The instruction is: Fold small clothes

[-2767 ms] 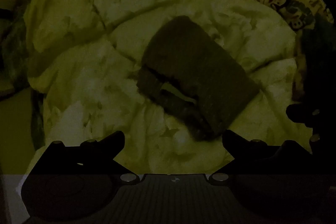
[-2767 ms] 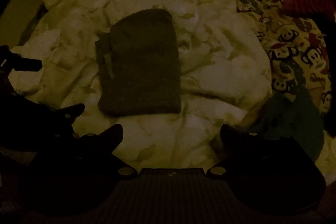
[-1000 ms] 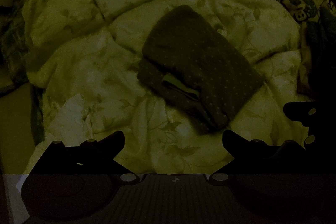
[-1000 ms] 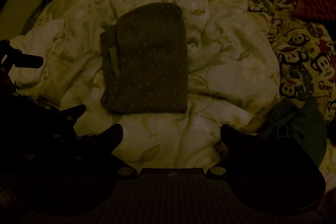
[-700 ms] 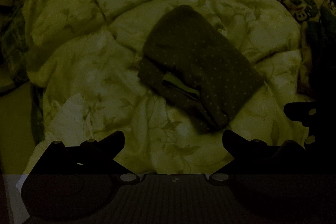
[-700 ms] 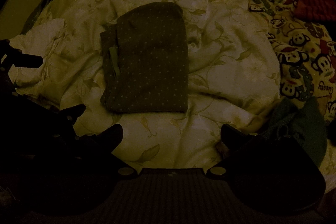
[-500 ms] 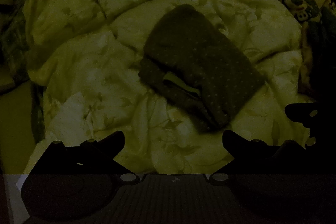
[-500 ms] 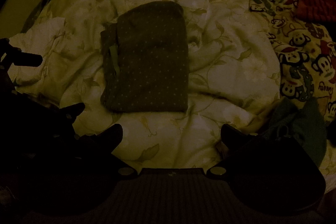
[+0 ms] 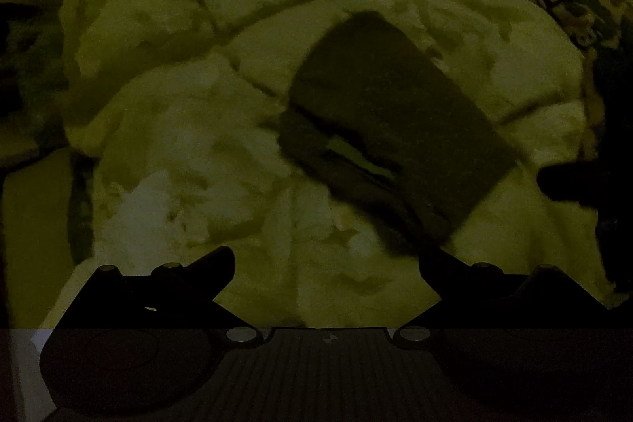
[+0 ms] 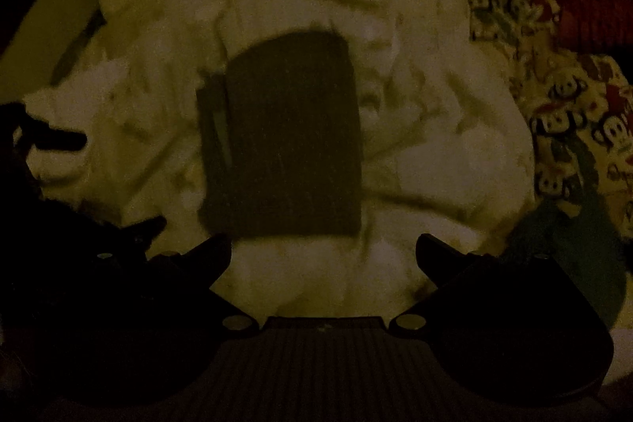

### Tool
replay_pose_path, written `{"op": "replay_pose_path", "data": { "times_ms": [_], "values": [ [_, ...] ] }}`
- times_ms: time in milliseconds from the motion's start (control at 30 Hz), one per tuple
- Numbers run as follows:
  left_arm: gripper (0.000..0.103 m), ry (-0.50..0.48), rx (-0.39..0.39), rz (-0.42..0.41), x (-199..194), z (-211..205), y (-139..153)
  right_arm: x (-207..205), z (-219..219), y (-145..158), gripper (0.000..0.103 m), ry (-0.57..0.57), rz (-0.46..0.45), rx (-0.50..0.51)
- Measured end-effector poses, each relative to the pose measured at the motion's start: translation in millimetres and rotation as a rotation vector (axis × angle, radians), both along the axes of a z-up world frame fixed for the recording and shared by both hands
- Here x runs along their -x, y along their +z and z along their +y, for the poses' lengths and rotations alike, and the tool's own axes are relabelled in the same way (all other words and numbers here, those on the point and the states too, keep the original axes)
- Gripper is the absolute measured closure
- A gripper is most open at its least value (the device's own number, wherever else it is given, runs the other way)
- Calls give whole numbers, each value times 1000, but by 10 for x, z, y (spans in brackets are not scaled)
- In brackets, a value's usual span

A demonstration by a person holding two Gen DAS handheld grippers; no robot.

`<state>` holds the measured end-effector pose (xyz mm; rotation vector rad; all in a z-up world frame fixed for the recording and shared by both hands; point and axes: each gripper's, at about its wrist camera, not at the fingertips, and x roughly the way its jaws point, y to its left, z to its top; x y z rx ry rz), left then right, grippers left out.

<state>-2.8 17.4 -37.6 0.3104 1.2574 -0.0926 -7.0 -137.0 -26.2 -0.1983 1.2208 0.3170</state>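
A small dark dotted garment (image 9: 395, 129) lies folded into a rectangle on a pale quilt (image 9: 190, 129), slanting toward the lower right in the left wrist view. A light strip shows in its open left edge. My left gripper (image 9: 326, 260) hovers just short of its near corner, open and empty. In the right wrist view the same folded garment (image 10: 285, 141) lies upright in the middle of the quilt (image 10: 435, 153). My right gripper (image 10: 323, 248) is open just below its near edge, with nothing between the fingers. The scene is very dim and both views are blurred.
A monkey-print cloth (image 10: 569, 105) and a dark green cloth (image 10: 573, 252) lie at the right, with something red (image 10: 593, 10) behind them. The other gripper's dark shape (image 10: 51, 141) shows at the left of the right wrist view, and at the right edge (image 9: 573, 184) of the left.
Both views have closed in a little on the folded garment and turned blurry with motion. The garment itself lies as before, and both grippers stay open.
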Motion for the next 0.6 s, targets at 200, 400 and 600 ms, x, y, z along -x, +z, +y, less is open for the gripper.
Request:
{"op": "replay_pose_path", "data": {
  "times_ms": [200,400,600],
  "values": [
    [0,57,26,-24,53,95,-22,-405,-3,-24,3,-67,-78,-196],
    [0,95,-5,-16,154,170,-91,-1025,190,-355,14,-193,-42,-369],
    [0,193,-25,25,273,352,-163,-1335,698,-812,15,-186,21,-368]
  ]
}}
